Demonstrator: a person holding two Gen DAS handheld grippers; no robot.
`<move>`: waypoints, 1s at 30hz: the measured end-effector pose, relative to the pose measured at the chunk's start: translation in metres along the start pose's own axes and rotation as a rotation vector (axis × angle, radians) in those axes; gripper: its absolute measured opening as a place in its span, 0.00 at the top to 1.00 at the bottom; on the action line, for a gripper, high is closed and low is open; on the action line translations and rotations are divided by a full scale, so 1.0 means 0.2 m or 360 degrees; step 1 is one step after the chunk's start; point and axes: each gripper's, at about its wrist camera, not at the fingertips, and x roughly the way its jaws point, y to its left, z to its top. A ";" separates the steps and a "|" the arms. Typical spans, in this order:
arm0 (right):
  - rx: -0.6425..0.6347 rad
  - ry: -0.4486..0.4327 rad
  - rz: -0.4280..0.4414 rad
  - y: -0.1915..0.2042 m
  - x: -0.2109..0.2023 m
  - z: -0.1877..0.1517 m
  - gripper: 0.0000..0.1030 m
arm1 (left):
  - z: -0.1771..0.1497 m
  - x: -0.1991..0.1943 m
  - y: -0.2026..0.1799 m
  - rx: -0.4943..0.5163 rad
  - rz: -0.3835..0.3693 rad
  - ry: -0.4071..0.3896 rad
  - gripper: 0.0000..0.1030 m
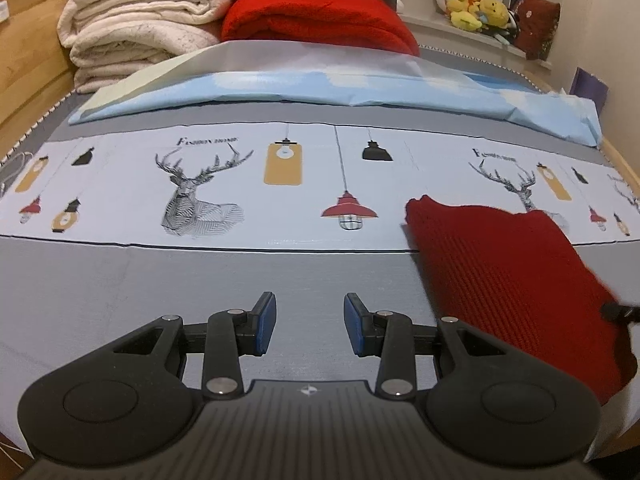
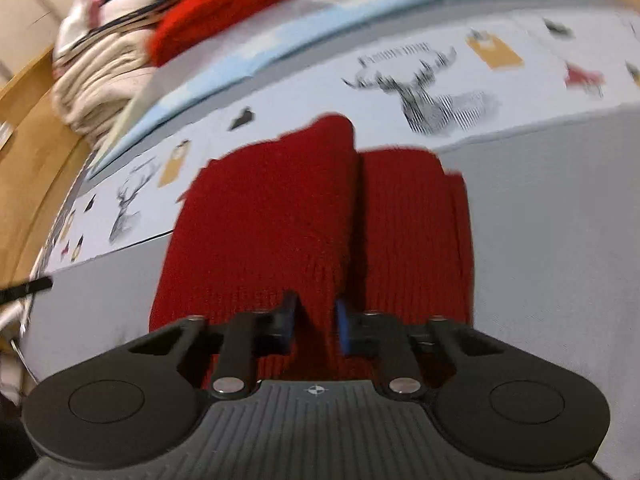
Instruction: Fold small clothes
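A small dark red knitted garment [image 1: 516,276] lies on the grey bed cover at the right of the left wrist view. My left gripper [image 1: 310,322] is open and empty over bare grey cover, to the left of the garment. In the right wrist view the garment [image 2: 272,220] is doubled into two long panels side by side. My right gripper [image 2: 316,320] is shut on the garment's near edge, with a ridge of knit pinched between the blue pads. The right wrist view is blurred by motion.
The printed band of the bed cover [image 1: 208,184] with deer and lamps runs across the bed. Behind it lie a light blue sheet [image 1: 320,92], a red blanket [image 1: 320,16] and stacked cream blankets [image 1: 136,28]. Yellow plush toys [image 1: 476,6] sit on a ledge. A wooden bed frame [image 2: 28,160] borders the left.
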 end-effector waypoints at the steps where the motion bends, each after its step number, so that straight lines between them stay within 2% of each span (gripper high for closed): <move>1: 0.0024 -0.0084 0.0049 -0.01 -0.07 0.00 0.86 | 0.00 0.00 -0.02 0.0003 -0.0013 0.0003 0.60; 3: 0.0085 -0.0286 0.0208 -0.03 -0.24 -0.01 0.87 | -0.01 0.00 -0.08 0.0037 -0.0040 -0.0006 0.60; 4: 0.0064 -0.0335 0.0219 -0.03 -0.29 -0.02 0.87 | -0.01 0.00 -0.11 0.0065 -0.0051 -0.0013 0.60; 5: 0.0008 -0.0344 0.0164 -0.03 -0.32 -0.04 0.87 | -0.01 0.00 -0.15 0.0097 -0.0063 -0.0020 0.60; 7: -0.0084 -0.0201 -0.0019 -0.06 -0.29 -0.07 0.88 | -0.02 0.01 -0.23 0.0152 -0.0105 -0.0028 0.60; 9: -0.0002 0.0057 -0.0147 -0.15 -0.17 -0.12 0.87 | -0.04 0.02 -0.31 0.0182 -0.0182 -0.0014 0.60; 10: 0.0039 0.0127 -0.0173 -0.19 -0.14 -0.13 0.87 | -0.04 0.03 -0.34 0.0190 -0.0227 0.0000 0.60; 16: 0.0029 -0.0023 -0.0045 -0.15 -0.21 -0.10 0.75 | -0.10 0.05 -0.55 0.0228 -0.0568 0.0082 0.60; 18: 0.0006 0.0014 -0.0040 -0.14 -0.19 -0.11 0.75 | -0.12 0.07 -0.62 0.0256 -0.0674 0.0135 0.60; 20: -0.0052 0.0118 -0.0101 -0.13 -0.13 -0.13 0.75 | -0.15 0.10 -0.68 0.0298 -0.0741 0.0199 0.60; 23: -0.0119 0.0204 -0.0145 -0.13 -0.08 -0.16 0.83 | -0.24 0.19 -0.80 0.0508 -0.0682 0.0339 0.60; 26: -0.0103 0.0230 -0.0159 -0.14 -0.07 -0.17 0.84 | -0.39 0.32 -0.90 0.0780 -0.0493 0.0567 0.55; 28: -0.0090 0.0272 -0.0142 -0.14 -0.06 -0.17 0.84 | -0.39 0.33 -0.90 0.0778 -0.0485 0.0587 0.55; 30: -0.0087 0.0266 -0.0124 -0.13 -0.06 -0.16 0.82 | -0.36 0.33 -0.86 0.0685 -0.0519 0.0585 0.55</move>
